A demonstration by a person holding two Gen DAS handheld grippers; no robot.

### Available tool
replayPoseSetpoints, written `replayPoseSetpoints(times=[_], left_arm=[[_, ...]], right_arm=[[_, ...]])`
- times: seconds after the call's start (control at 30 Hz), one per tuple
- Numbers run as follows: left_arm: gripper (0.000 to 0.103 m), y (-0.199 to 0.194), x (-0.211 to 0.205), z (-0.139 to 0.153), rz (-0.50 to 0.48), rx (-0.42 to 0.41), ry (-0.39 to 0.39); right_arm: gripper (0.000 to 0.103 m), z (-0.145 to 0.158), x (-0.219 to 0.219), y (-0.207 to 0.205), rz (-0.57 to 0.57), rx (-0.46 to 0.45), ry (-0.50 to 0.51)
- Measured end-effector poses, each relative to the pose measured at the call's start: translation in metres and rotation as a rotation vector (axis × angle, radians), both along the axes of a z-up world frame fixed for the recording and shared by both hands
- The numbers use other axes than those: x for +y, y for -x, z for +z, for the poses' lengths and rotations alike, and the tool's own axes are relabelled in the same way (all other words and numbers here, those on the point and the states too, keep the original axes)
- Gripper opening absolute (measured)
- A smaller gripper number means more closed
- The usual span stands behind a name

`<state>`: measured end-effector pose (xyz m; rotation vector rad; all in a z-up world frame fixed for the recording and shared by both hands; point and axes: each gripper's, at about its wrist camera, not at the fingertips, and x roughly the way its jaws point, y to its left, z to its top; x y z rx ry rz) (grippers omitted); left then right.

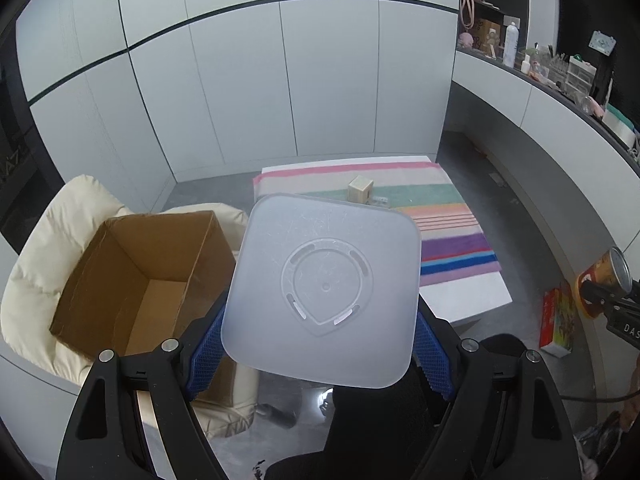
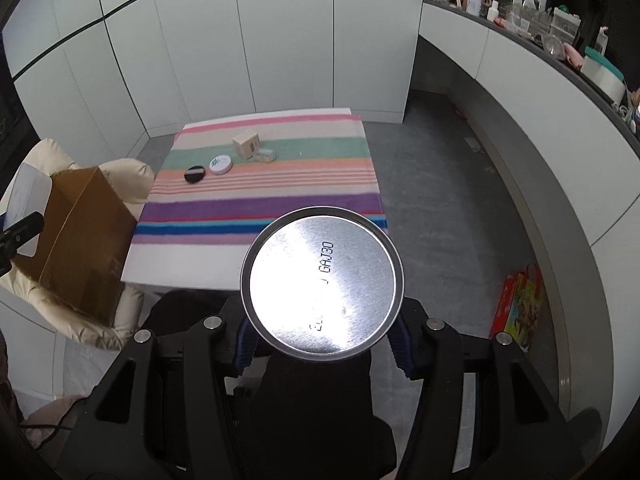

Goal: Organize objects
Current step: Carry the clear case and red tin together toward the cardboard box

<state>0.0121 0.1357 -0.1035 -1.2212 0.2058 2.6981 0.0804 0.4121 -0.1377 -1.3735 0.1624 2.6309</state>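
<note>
My left gripper [image 1: 320,320] is shut on a translucent white square container [image 1: 324,292], whose base faces the camera; the blue pads [image 1: 208,344] press its two sides. It hangs beside an open cardboard box [image 1: 100,268] on a cream cushioned chair [image 1: 36,248]. My right gripper [image 2: 322,332] is shut on a metal can [image 2: 322,284] with its silver end toward the lens. The can [image 1: 600,276] shows orange at the left wrist view's right edge. On the striped cloth [image 2: 260,208] lie a wooden block [image 2: 246,143], a clear jar [image 2: 265,155], a white tin [image 2: 221,164] and a black compact [image 2: 195,174].
The cloth covers a low white table [image 2: 180,268] in front of white wall panels. A colourful flat box [image 2: 520,304] leans on the floor at the right. A curved counter [image 2: 560,28] along the right wall carries bottles and clutter. A dark trouser leg shows below both grippers.
</note>
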Motion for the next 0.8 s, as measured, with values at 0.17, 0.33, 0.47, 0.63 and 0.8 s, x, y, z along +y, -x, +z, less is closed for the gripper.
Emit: replayPoseSetpoints(times=[0.17, 0.33, 0.47, 0.63, 0.8], left_arm=[[0.083, -0.005, 0.0, -0.005, -0.004, -0.02, -0.011], [0.083, -0.011, 0.007, -0.007, -0.032, -0.013, 0.003], [0.083, -0.014, 0.008, -0.007, -0.047, -0.012, -0.001], [0.083, -0.01, 0.003, -0.01, -0.042, -0.033, -0.018], [0.083, -0.006, -0.01, -0.014, -0.009, -0.056, -0.034]], right_arm=[[0.056, -0.003, 0.002, -0.014, 0.009, 0.001, 0.021], [0.056, 0.002, 0.001, -0.019, 0.014, 0.015, 0.023], [0.056, 0.002, 0.0, -0.019, 0.008, 0.016, 0.025], [0.056, -0.001, -0.005, -0.014, 0.019, 0.005, 0.019], [0.056, -0.005, -0.016, -0.005, 0.041, -0.013, 0.021]])
